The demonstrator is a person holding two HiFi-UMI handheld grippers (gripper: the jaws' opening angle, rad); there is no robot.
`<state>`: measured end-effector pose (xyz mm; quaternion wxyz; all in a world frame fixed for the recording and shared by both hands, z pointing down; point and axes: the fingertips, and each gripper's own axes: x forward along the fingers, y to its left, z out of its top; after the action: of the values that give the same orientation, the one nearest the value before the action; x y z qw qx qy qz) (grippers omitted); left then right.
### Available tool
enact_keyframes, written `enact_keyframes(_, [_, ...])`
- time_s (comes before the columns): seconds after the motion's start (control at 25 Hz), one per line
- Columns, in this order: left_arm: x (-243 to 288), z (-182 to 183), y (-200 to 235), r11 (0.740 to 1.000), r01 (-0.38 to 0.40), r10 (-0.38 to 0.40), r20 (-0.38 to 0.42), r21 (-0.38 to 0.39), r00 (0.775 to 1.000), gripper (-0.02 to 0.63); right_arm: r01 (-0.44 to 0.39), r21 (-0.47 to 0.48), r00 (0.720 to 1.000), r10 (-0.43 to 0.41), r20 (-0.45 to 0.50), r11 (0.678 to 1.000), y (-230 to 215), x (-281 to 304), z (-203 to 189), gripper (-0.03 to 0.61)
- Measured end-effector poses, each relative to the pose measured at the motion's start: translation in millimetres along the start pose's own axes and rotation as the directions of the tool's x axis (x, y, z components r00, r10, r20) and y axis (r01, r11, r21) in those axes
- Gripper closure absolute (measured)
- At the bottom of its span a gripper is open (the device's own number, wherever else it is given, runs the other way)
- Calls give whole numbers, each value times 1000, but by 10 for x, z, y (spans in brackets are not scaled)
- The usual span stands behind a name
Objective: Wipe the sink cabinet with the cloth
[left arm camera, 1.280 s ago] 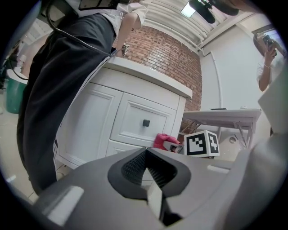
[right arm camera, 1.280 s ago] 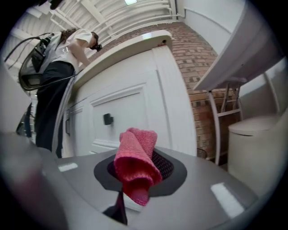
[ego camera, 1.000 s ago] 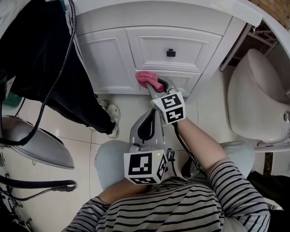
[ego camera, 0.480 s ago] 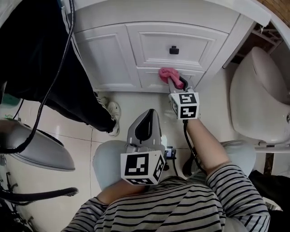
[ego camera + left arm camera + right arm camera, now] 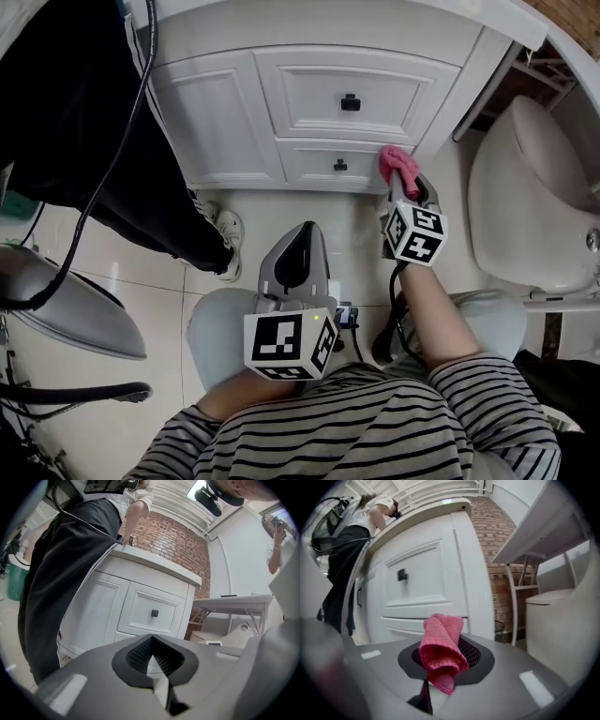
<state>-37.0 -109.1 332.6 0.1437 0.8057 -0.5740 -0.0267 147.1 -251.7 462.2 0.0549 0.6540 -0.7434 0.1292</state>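
- Sink cabinet [image 5: 309, 94]: white, panelled, spans the top of the head view; door at left, two drawers at right, each with a small dark knob [image 5: 350, 102].
- Standing person in black clothing [image 5: 75, 141]: crowds the cabinet's left side, covers part of the door; pale shoe [image 5: 225, 234] on the tiled floor just below, dark cable [image 5: 117, 159] hanging across in front.
- Toilet [image 5: 525, 206]: white, lid down, just right of the cabinet, with a narrow gap and thin white legs of a rack [image 5: 487, 89] between them (brick wall behind in both gripper views).
- Left gripper [image 5: 152, 660]: jaws together, nothing between them; held low above the striped sleeves, aimed at the cabinet but well apart from it; black-and-white square marker cube at its rear.
- Right gripper [image 5: 410, 190]: jaws clamped on the cloth, reaches to the cabinet's lower right corner; same kind of marker cube behind.
- Cloth [image 5: 439, 651]: pink, knitted, folded, sticks out past the jaw tips; sits up against the cabinet front at the right end of the lower drawer.
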Motion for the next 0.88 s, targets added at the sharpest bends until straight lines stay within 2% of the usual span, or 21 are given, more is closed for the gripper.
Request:
enact_keyframes(0.08, [-13, 29, 5, 1000, 1, -1, 10, -5, 1000, 624, -142, -27, 990, 142, 0, 990, 579, 29, -78, 491])
enact_keyframes(0.16, [-20, 33, 18, 1000, 0, 0, 13, -6, 1000, 624, -265, -63, 964, 264, -20, 962, 1158, 157, -199, 491])
enact_keyframes(0.24, [-20, 8, 54, 1000, -6, 6, 7, -9, 1000, 624, -349, -109, 937, 346, -42, 931, 1633, 331, -308, 491])
enact_keyframes(0.32, [-11, -17, 104, 1000, -13, 13, 1, -16, 1000, 624, -384, -168, 923, 376, -76, 908, 1909, 522, -425, 491])
enact_keyframes(0.4, [-11, -30, 157, 1000, -21, 21, -2, -18, 1000, 624, -371, -206, 928, 353, -117, 906, 1960, 700, -550, 491])
enact_keyframes(0.52, [-15, -44, 212, 999, -28, 28, -6, -17, 1000, 624, -316, -220, 946, 288, -150, 923, 1762, 821, -660, 491])
enact_keyframes(0.68, [7, -61, 189, 1000, -12, 12, -13, -20, 1000, 624, -228, -174, 968, 203, -150, 958, 1321, 732, -716, 497])
enact_keyframes(0.88, [20, -51, 125, 1000, 1, -1, -12, -22, 1000, 624, -177, -149, 979, 158, -131, 973, 900, 566, -698, 495])
